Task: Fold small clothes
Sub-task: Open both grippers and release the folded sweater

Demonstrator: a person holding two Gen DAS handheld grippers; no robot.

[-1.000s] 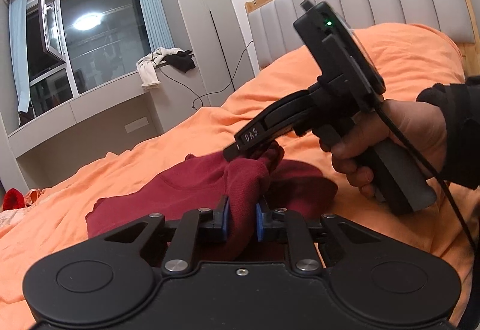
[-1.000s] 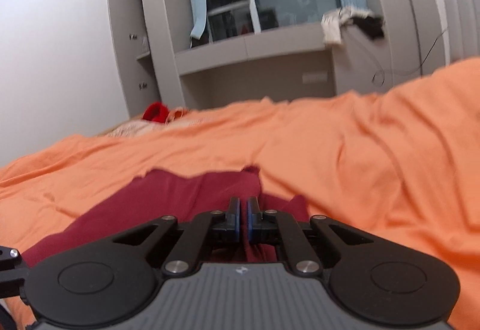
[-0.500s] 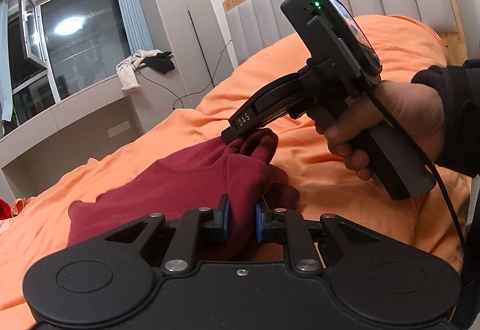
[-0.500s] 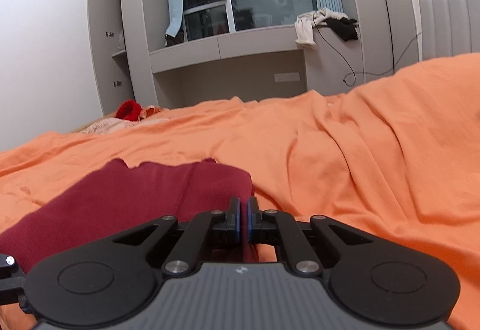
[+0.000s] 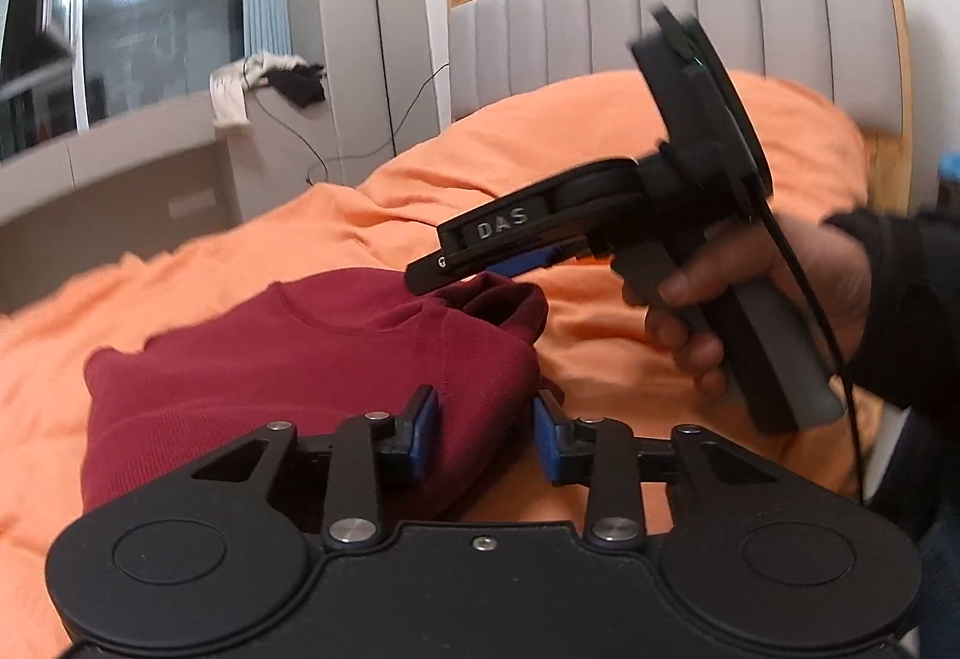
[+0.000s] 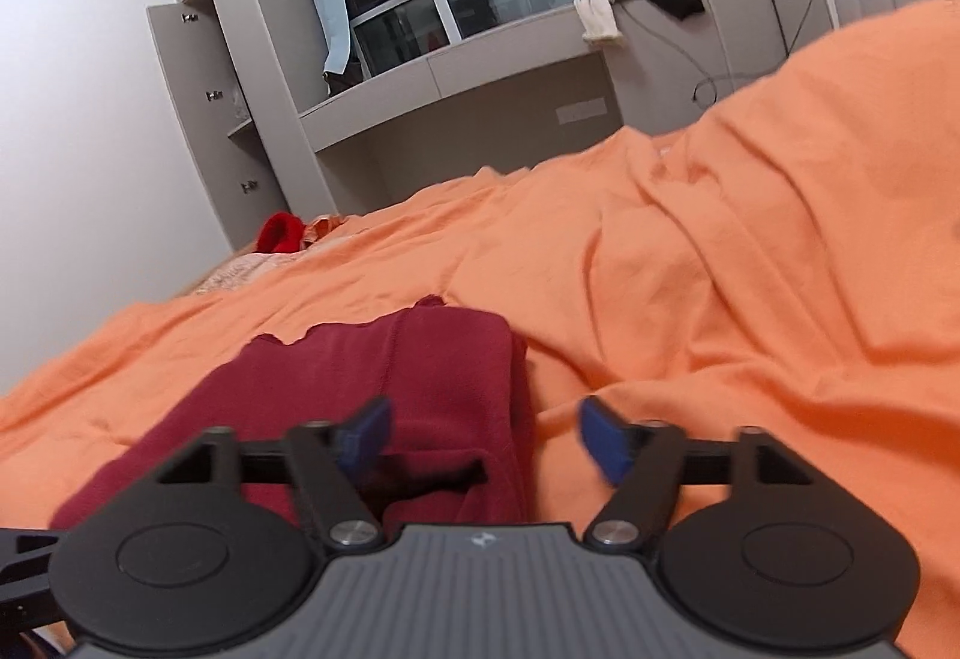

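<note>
Red top [image 5: 288, 359] down in the lower left of the left wrist view, spread on the orange duvet [image 5: 630, 155], neckline toward the middle of the frame, folded edge along its right side. Left gripper [image 5: 480, 437] right at that near folded edge, jaws just been opening, cloth between the blue pads but no longer squeezed, so basically let go. Right gripper [image 5: 456, 272] hanging at frame center, just above the bunched corner of the top by the neckline, jaws also just been opening, nothing pinched. Same story from the right wrist view: right gripper [image 6: 480, 440] spread wide, top [image 6: 390, 377] sitting low and left of center, its right edge running between the pads, bare duvet [image 6: 750, 269] off to the right. Long axis of the fold running away from the left gripper up toward the right one, so both sat on the same edge, left at the near end, right at the far end. Probably the next fold going across that line, toward the left of the frame, though just a guess.
</note>
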